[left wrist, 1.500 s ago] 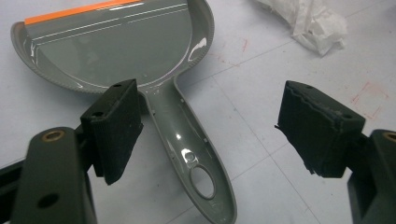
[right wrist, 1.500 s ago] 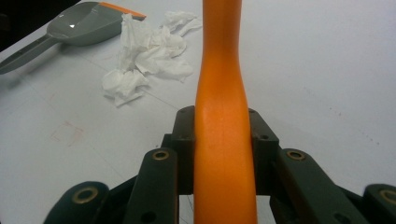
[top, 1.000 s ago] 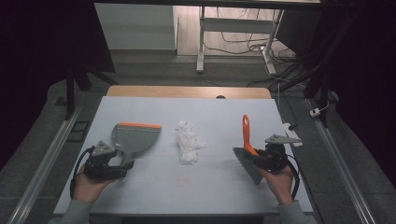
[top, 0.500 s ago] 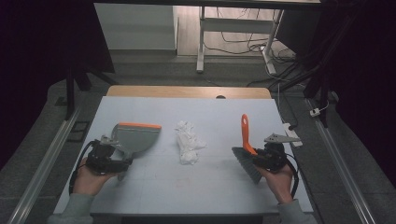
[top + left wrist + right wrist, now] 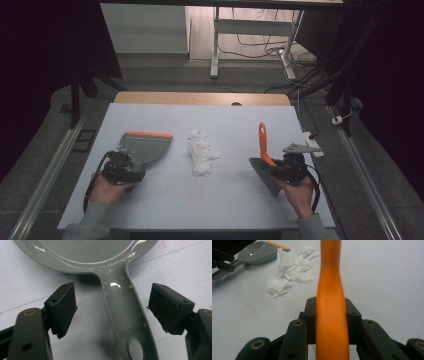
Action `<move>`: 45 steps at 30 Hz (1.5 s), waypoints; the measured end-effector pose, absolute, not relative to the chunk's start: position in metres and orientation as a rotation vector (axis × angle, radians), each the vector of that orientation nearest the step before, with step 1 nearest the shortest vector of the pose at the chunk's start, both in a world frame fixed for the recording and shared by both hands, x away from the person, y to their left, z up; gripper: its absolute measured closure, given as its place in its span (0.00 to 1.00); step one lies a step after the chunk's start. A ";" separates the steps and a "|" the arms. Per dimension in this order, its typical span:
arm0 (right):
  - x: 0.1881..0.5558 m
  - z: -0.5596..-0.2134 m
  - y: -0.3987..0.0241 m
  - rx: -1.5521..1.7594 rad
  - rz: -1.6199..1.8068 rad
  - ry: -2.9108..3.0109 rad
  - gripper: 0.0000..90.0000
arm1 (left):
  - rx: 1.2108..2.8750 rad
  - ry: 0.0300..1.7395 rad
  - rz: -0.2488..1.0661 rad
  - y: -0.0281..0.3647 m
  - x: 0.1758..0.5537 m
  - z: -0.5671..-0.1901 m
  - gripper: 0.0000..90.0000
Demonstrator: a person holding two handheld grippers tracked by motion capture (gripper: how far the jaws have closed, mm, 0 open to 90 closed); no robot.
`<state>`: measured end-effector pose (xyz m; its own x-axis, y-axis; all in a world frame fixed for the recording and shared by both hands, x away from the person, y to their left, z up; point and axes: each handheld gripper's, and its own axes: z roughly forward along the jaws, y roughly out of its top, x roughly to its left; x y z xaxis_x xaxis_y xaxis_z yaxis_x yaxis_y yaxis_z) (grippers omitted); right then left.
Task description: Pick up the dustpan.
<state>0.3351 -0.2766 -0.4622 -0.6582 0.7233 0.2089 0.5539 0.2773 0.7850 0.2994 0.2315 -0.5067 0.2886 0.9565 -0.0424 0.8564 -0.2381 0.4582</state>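
The tissue wad [image 5: 201,154] is sitting mid-table, nothing swept yet. Right tool [image 5: 286,169] is clamping the brush [image 5: 263,150] handle near the right edge. Left tool [image 5: 131,166] has just been closing around the dustpan [image 5: 145,146] handle, pads not touching it yet.

On the table [image 5: 165,200], the dustpan [image 5: 145,147] lies to my left with its handle [image 5: 125,315] pointing back toward me, between the spread jaws of my left gripper [image 5: 122,167]. The crumpled tissue [image 5: 201,154] sits in the middle, right of the dustpan. Farther right, the brush [image 5: 265,160] stands clamped in my right gripper [image 5: 287,169], its handle [image 5: 330,302] pointing away from me.
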 end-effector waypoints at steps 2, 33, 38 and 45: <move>0.335 -0.463 -0.276 1.191 1.319 2.356 0.78 | 2.167 1.637 0.338 0.231 0.302 -0.509 0.27; 0.335 -0.467 -0.275 1.194 1.296 2.361 0.78 | 2.034 1.658 0.393 0.243 0.318 -0.524 0.69; 0.335 -0.467 -0.274 1.194 1.295 2.363 0.78 | 2.035 1.647 0.403 0.245 0.317 -0.523 0.69; 0.335 -0.466 -0.274 1.191 1.306 2.364 0.78 | 2.024 1.603 0.423 0.250 0.313 -0.517 0.69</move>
<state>0.3346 -0.2741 -0.4659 -0.6592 0.7241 0.2029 0.5572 0.2891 0.7785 0.3132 0.2496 -0.5167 0.2508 0.9652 -0.0741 0.8029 -0.1646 0.5729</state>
